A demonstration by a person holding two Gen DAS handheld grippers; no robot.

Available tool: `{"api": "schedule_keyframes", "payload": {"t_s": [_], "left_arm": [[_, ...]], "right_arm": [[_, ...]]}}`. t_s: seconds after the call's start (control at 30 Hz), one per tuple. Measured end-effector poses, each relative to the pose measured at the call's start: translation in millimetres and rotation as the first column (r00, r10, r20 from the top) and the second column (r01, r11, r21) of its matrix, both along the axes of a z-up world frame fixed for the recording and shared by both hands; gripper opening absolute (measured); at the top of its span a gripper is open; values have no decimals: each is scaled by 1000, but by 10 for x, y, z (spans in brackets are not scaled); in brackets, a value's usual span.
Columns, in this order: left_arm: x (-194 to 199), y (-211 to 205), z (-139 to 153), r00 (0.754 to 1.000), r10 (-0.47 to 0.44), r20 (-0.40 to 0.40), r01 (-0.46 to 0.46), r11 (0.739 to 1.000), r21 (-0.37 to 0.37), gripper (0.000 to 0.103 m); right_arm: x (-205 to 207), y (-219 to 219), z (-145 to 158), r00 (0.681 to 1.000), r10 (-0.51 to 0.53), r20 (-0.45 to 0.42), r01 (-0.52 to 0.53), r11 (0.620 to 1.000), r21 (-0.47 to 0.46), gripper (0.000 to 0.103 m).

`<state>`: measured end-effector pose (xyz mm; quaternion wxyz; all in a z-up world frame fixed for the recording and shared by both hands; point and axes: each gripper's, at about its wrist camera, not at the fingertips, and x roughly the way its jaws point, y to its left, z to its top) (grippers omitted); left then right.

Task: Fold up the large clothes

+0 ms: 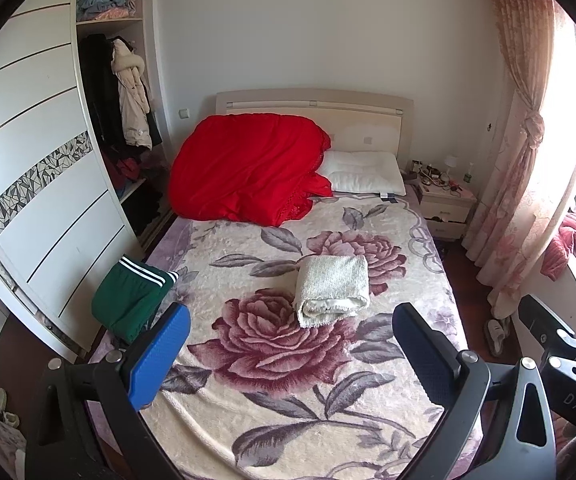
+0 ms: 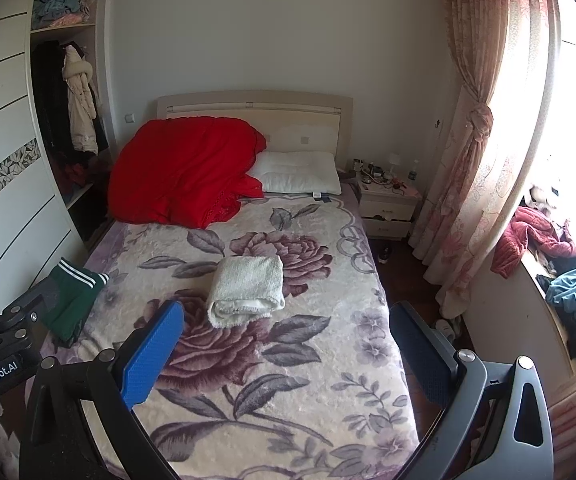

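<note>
Room (left wrist view): bedroom, a bed covered with a fuzzy cream blanket printed with big dusty-pink roses [image 1: 288, 360] fills most of it, pale wooden headboard [image 1: 316, 104] against the white wall.
Wardrobe: white sliding-door wardrobe [image 1: 36, 184] on the left side, open section stuffed with hanging coats.
Top of the bed: crumpled bright red quilt [image 1: 244, 168] at the head end, white pillow [image 1: 364, 178] right beside it and partly tucked under its edge.
Task item: folded cream-white fluffy garment [image 1: 332, 290] sits mid-bed on the roses, touched by nothing.
Other clothes: green garment with white stripes [image 1: 132, 296] at the left edge of the bed, well apart from the cream one.
Left gripper [image 1: 292, 352]: blue-padded fingers spread wide, nothing between them, hanging over the foot end of the bed.
Far right: part of the right gripper [image 1: 560, 344] pokes in, can't tell its opening from here.

Room (right wrist view): same bed, blanket [image 2: 288, 380], plus a pink floral curtain [image 2: 476, 140] tied back by the bright window and a cream nightstand [image 2: 388, 208] cluttered on top.
Window ledge: pile of red and blue clothes [image 2: 560, 264] on the right.
Task item: the cream garment [image 2: 246, 290], folded, mid-bed, ahead of the fingers and not touching them.
Green garment [image 2: 72, 300]: left bed edge.
Right gripper [image 2: 288, 348]: fingers wide apart, empty.
</note>
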<state>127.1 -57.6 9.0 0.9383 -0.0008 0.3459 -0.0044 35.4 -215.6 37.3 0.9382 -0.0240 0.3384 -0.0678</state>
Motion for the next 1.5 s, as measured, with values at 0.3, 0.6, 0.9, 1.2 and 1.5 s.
{"api": "schedule_keyframes", "payload": {"t_s": [0.3,0.6,0.9,1.2,1.5], "left_arm": [[18,-25,36,1000,-9,-1,9,1000,-3,103],[27,-31,71,1000,-9,5,9,1000,-4,103],[30,-39,91,1000,-10,9,11,1000,-1,103],[-34,-59,96,1000,-11,13,11,1000,0,103],[-55,-76,88,1000,-8,14,8,1000,3,103]], "right_arm": [[-23,4,4,1000,-2,0,2,1000,1,103],[-76,-19,20,1000,-3,3,3,1000,6,103],[-82,-23,23,1000,-3,2,3,1000,8,103],[-90,-26,21,1000,-3,2,3,1000,11,103],[-93,-34,24,1000,-4,4,4,1000,9,103]]}}
